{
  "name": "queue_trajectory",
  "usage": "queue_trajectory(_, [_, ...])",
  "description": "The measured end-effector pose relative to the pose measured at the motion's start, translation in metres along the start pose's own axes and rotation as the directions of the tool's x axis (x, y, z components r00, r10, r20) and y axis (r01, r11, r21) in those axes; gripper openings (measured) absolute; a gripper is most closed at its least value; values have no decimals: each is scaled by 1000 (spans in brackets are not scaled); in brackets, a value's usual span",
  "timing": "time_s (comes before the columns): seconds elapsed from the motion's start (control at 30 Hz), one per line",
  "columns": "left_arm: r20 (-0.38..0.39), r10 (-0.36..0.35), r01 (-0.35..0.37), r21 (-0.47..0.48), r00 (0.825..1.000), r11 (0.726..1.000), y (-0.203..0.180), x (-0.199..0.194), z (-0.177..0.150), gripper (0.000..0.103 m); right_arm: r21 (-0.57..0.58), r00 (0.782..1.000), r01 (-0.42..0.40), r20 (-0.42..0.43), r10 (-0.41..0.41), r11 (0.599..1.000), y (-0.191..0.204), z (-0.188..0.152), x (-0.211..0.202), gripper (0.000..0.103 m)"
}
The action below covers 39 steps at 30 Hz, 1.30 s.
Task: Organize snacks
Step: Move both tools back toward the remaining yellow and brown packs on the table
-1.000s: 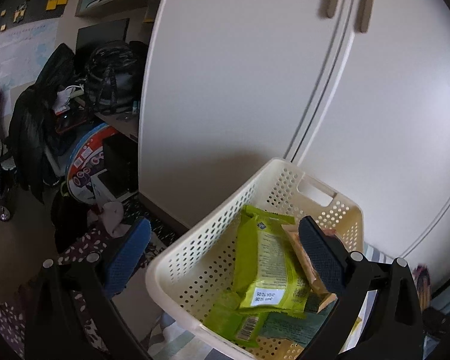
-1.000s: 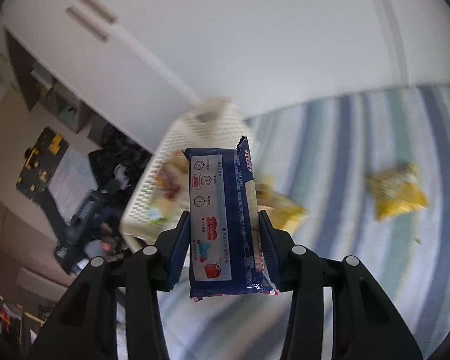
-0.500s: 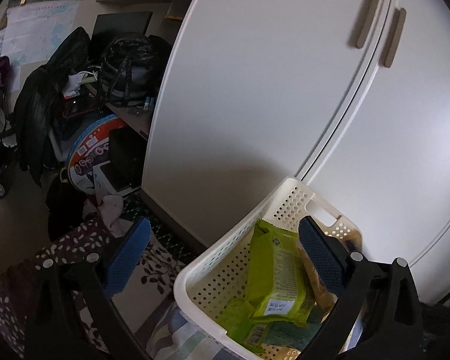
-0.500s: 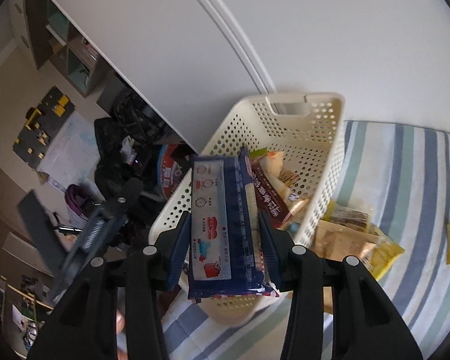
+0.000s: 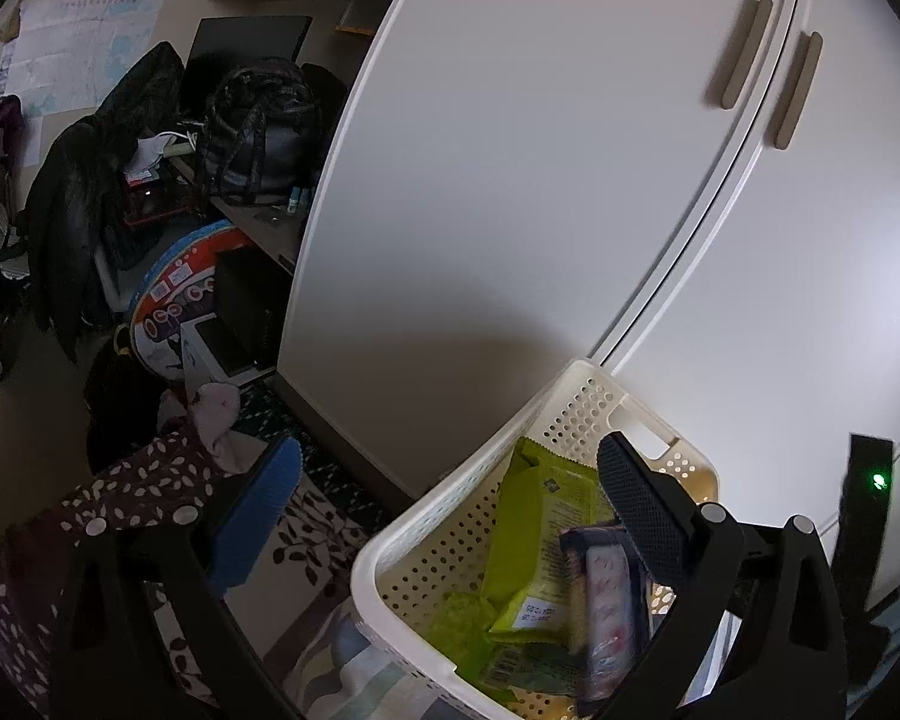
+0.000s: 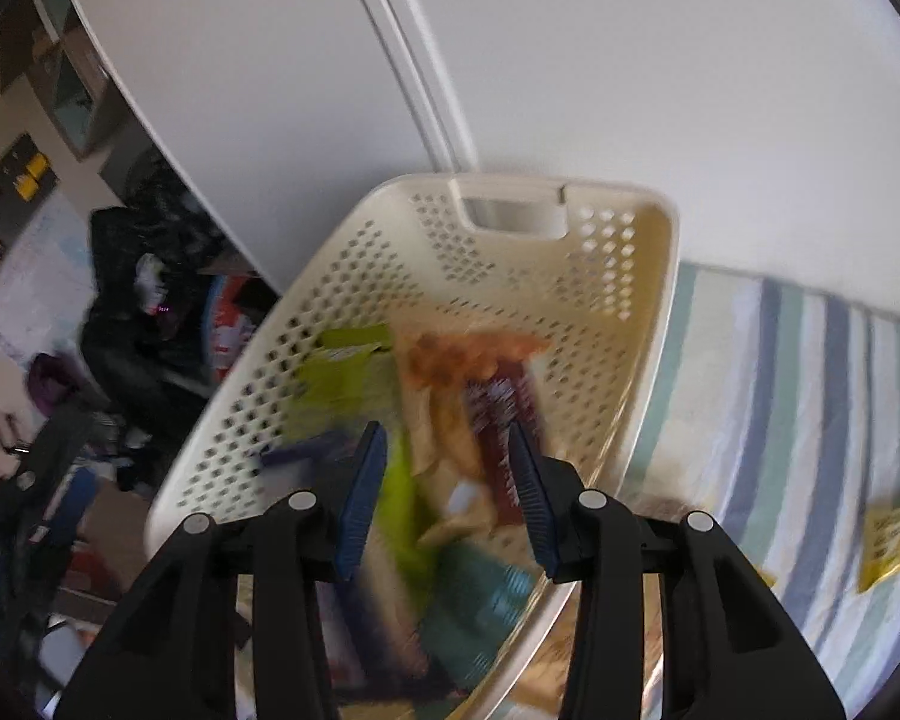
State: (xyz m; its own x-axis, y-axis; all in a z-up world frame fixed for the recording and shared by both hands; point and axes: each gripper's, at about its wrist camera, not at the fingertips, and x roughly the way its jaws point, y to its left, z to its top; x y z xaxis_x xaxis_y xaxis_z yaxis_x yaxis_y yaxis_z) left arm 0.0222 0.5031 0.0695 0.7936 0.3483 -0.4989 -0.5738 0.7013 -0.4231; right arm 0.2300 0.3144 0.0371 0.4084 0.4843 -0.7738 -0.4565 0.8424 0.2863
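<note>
Left wrist view: the left gripper [image 5: 444, 498] has its jaws spread wide with nothing between them. Its blue-padded left finger [image 5: 258, 516] hangs outside the cream perforated basket [image 5: 444, 516], while its right finger [image 5: 639, 510] sits over the inside of the basket. The basket rests at the edge of a striped bed [image 5: 354, 678], its far end with the handle slot close against a white wardrobe [image 5: 540, 192]. Inside it, a green snack packet [image 5: 534, 546] leans along the left wall, and a dark blue packet [image 5: 606, 600] with pale pink print lies beside it, toward the right, partly behind the right finger. More green wrappers lie at the near end of the basket floor. A black strip with a small green light [image 5: 877, 482] shows at the right edge. To the left of the wardrobe, a dark bag [image 5: 258, 126] sits on a desk.

Right wrist view: the right gripper [image 6: 444, 498] is open about halfway and grips nothing; it is poised above the near half of the basket [image 6: 384, 252]. This view is blurred by motion. Beneath the jaws lie a green packet [image 6: 342, 372], an orange-toned packet [image 6: 462, 354] and a dark red one [image 6: 504, 414]; a dark blue shape [image 6: 306, 450] shows just left of the left finger. On the striped bed [image 6: 780, 408] to the right of the basket, well apart from it, lies a yellow packet [image 6: 885, 540].
</note>
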Motion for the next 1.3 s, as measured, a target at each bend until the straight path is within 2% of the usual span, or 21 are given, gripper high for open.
queue_trajectory(0.07, [-1,-4,4,9,1000,1000,-1,0,0,100,-10,1000,16,-4,-16,1000,0,4,2,42])
queue_trajectory(0.13, [0,-5,5,18,1000,1000,-2,1,0,100,-12,1000,-3,-1,3,1000,1,5,0,42])
queue_trajectory(0.23, [2,-15,15,29,1000,999,-6,0,-1,100,-21,998,-30,48,31,999,3,4,-17,46])
queue_trajectory(0.33, [6,-30,30,42,1000,999,-12,-2,-2,100,-21,993,-29,110,31,999,-1,3,-38,69])
queue_trajectory(0.43, [8,-46,45,56,999,997,-17,-4,-3,100,-23,989,-18,147,21,1000,-7,1,-54,73])
queue_trajectory(0.53, [-1,-71,71,72,997,995,-25,-5,-6,100,-16,986,-6,168,8,1000,-17,-3,-68,94])
queue_trajectory(0.7, [-1,-109,108,116,994,987,-42,-10,-11,100,17,978,45,202,-47,999,-43,-11,-92,94])
queue_trajectory(0.9, [-6,-180,177,210,984,961,-71,-21,-22,100,88,964,116,230,-133,989,-87,-28,-119,97])
queue_trajectory(1.17, [-61,-267,273,281,962,920,-101,-29,-37,100,211,963,158,181,-197,965,-148,-55,-134,97])
queue_trajectory(1.3, [-99,-320,334,335,942,881,-120,-36,-50,100,248,959,196,154,-238,949,-172,-70,-136,97])
